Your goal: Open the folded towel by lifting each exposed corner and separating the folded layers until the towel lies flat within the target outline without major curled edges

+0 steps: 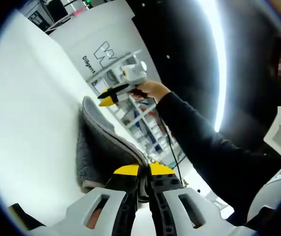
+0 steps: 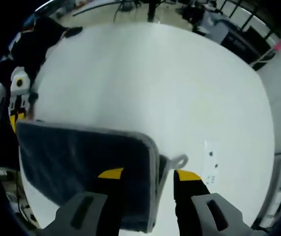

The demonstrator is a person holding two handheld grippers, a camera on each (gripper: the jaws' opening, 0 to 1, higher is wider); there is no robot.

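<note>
The left gripper, low in the left gripper view, had its yellow-tipped jaws clamped on the grey towel's piped edge. In the right gripper view, the right gripper sat low in the frame, jaws parted around a towel corner beside its hanging loop. The unfolding seemed midway; next, that corner probably needed clamping and spreading over the smooth white table.

Grey slotted gripper bodies, black jaws with yellow tips; person's black long sleeve
</note>
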